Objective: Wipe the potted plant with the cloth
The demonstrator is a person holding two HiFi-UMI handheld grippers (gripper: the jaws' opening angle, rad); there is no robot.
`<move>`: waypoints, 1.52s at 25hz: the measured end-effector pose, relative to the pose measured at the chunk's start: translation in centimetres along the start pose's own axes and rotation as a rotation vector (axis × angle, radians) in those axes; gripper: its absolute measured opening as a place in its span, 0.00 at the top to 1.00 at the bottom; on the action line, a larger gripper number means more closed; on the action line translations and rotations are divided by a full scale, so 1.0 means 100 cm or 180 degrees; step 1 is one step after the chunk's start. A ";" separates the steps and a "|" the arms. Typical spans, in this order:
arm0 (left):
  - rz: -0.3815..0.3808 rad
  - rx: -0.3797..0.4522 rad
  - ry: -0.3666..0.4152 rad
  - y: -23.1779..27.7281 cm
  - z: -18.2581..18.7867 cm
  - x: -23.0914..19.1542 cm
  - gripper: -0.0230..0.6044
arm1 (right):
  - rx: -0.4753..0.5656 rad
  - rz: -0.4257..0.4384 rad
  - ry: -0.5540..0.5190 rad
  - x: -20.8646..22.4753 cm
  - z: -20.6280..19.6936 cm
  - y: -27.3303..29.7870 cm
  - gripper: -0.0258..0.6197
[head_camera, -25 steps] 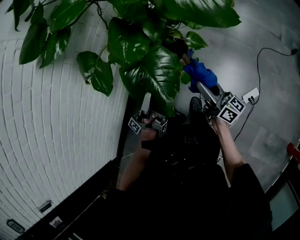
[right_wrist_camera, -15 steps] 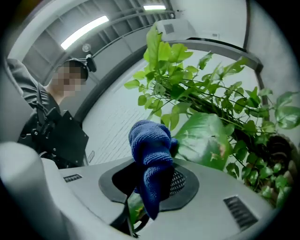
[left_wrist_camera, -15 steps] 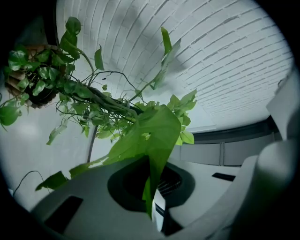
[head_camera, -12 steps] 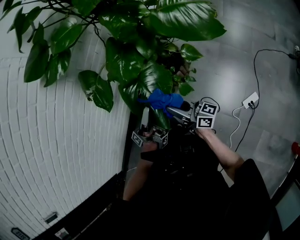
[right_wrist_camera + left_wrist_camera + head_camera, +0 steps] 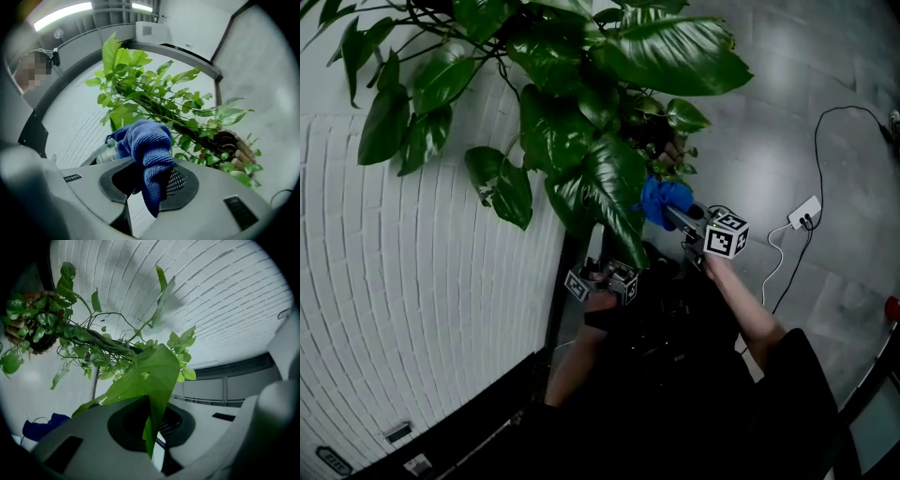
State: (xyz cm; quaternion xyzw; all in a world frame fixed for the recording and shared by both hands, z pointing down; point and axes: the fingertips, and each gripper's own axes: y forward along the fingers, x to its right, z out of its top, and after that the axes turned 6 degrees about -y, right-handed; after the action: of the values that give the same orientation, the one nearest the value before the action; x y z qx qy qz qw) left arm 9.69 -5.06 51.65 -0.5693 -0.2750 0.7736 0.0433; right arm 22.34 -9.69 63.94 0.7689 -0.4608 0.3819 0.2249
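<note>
The potted plant (image 5: 558, 131) is spreading broad, glossy leaves over its pot (image 5: 652, 133), low among the foliage and beside a white brick wall (image 5: 422, 281). One long leaf (image 5: 614, 183) is hanging toward the person. It looks thin, light and slick-faced, and easy to crease or tear. It is probably best steadied near its tip and wiped gently along its length, without tugging at the stem.

The left gripper (image 5: 150, 430) is doing that steadying: its jaws are closed on the narrow tip, holding the blade stretched. The cloth (image 5: 664, 200), a soft blue knit that is drooping limply, is sitting bunched just beside the leaf's right edge. Whether it is touching the leaf cannot be told. The right gripper (image 5: 151, 185) is clamping one fold of the cloth between its pads, with the rest bulging out ahead of the jaws.

Further out, a cable and a white socket block (image 5: 803, 211) are lying on the grey floor (image 5: 769, 122).
</note>
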 end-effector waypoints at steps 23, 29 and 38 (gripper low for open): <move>0.0469 -0.0106 0.0899 -0.059 0.081 0.065 0.63 | 0.1184 -0.0039 0.0085 -0.067 0.080 -0.030 0.78; 0.0234 -0.0483 0.0746 -0.099 0.121 0.112 0.63 | 0.1595 0.0035 0.0008 -0.168 0.034 -0.009 0.78; 0.0015 -0.0732 0.0318 -0.165 0.167 0.180 0.63 | 0.2002 -0.0161 0.0249 -0.292 -0.094 0.023 0.78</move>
State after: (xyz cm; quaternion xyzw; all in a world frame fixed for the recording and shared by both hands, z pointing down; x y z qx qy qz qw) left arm -15.71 9.44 47.36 -0.6090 -0.3581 0.7077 -0.0105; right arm 8.41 11.46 46.46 0.7967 -0.2918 0.5292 0.0031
